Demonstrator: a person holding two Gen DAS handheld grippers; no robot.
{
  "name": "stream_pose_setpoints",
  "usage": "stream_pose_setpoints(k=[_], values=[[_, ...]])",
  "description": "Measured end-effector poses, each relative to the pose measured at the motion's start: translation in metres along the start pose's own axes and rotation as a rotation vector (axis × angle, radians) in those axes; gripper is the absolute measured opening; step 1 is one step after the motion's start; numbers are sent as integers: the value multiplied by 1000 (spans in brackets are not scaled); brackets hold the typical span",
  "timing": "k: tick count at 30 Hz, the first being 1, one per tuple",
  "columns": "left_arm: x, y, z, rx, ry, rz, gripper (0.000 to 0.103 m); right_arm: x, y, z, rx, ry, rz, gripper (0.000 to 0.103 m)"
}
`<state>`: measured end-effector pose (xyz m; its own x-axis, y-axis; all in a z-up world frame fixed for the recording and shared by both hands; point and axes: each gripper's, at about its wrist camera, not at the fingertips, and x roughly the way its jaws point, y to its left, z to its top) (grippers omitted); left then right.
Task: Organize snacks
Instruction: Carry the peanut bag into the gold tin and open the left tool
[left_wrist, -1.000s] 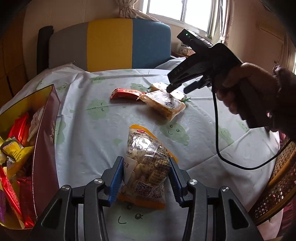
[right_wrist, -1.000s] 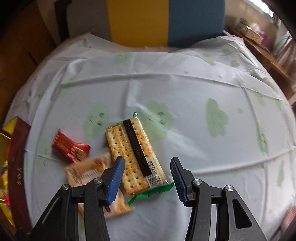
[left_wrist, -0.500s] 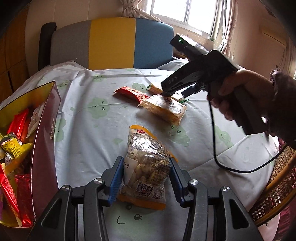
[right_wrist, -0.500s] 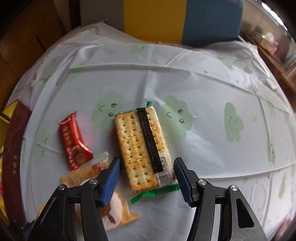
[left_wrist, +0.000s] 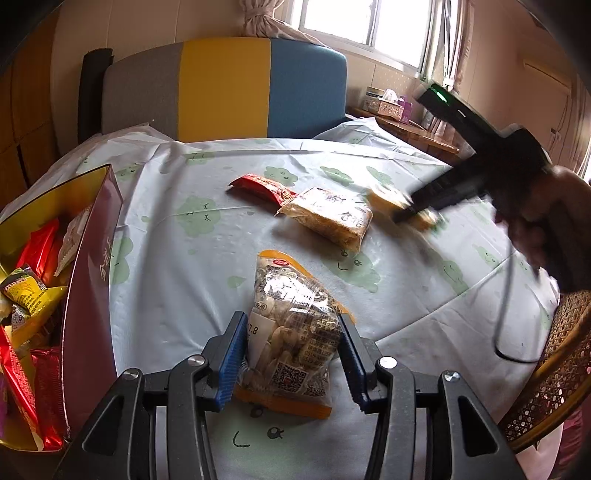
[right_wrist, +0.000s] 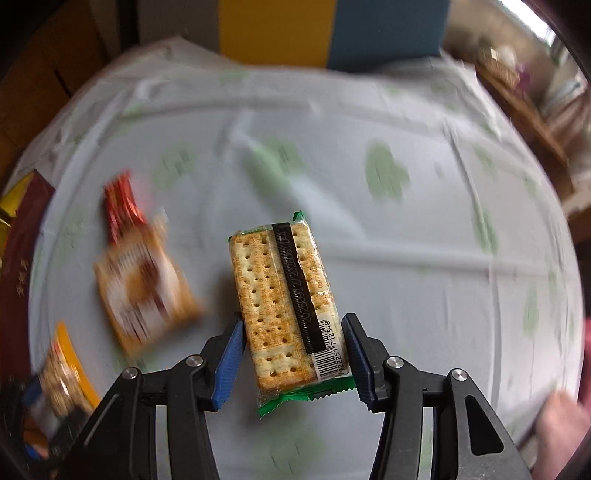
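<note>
My left gripper (left_wrist: 291, 354) is shut on a clear nut bag with orange ends (left_wrist: 291, 332), its bottom edge touching the tablecloth. My right gripper (right_wrist: 293, 360) is shut on a cracker pack with green ends (right_wrist: 286, 310) and holds it off the table; in the left wrist view this gripper (left_wrist: 410, 212) is blurred over the crackers (left_wrist: 388, 201). A tan snack pack (left_wrist: 328, 218) and a red bar (left_wrist: 264, 188) lie mid-table. The tan pack (right_wrist: 144, 288) and the red bar (right_wrist: 122, 210) also show in the right wrist view. A maroon box (left_wrist: 88, 295) of snacks stands at the left.
The round table (left_wrist: 184, 258) has a pale cloth with green clouds. A grey, yellow and blue chair (left_wrist: 225, 88) stands behind it. A wicker chair (left_wrist: 554, 369) is at the right edge. A side table with boxes (left_wrist: 391, 110) stands by the window.
My right gripper has closed on the cracker pack and lifted it off the table. My left gripper still holds the nut bag in about the same place.
</note>
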<state>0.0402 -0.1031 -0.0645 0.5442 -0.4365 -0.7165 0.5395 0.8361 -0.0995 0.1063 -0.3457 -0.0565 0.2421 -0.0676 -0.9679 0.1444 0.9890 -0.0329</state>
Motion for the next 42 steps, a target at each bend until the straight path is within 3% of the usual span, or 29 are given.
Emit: stream_pose_setpoints(k=[12, 16, 20, 26, 32, 35, 42], values=[[1, -8, 3, 37, 6, 51, 47, 2, 5, -28, -39, -40, -13, 55], [-12, 1, 9, -24, 16, 14, 46, 2, 15, -31, -65, -52, -35, 55], [-45, 20, 18, -100, -39, -11, 46, -2, 22, -34, -80, -55, -45, 55], [-95, 90, 30, -319, -109, 64, 46, -2, 25, -33, -90, -55, -50, 55], [-119, 181, 19, -558, -100, 199, 46, -2, 28, -33, -113, -63, -61, 55], [-118, 220, 7, -679, -67, 223, 46, -2, 30, -33, -113, -65, -62, 55], [-95, 255, 0, -753, 11, 243, 48, -3, 28, -34, -111, -65, -58, 55]])
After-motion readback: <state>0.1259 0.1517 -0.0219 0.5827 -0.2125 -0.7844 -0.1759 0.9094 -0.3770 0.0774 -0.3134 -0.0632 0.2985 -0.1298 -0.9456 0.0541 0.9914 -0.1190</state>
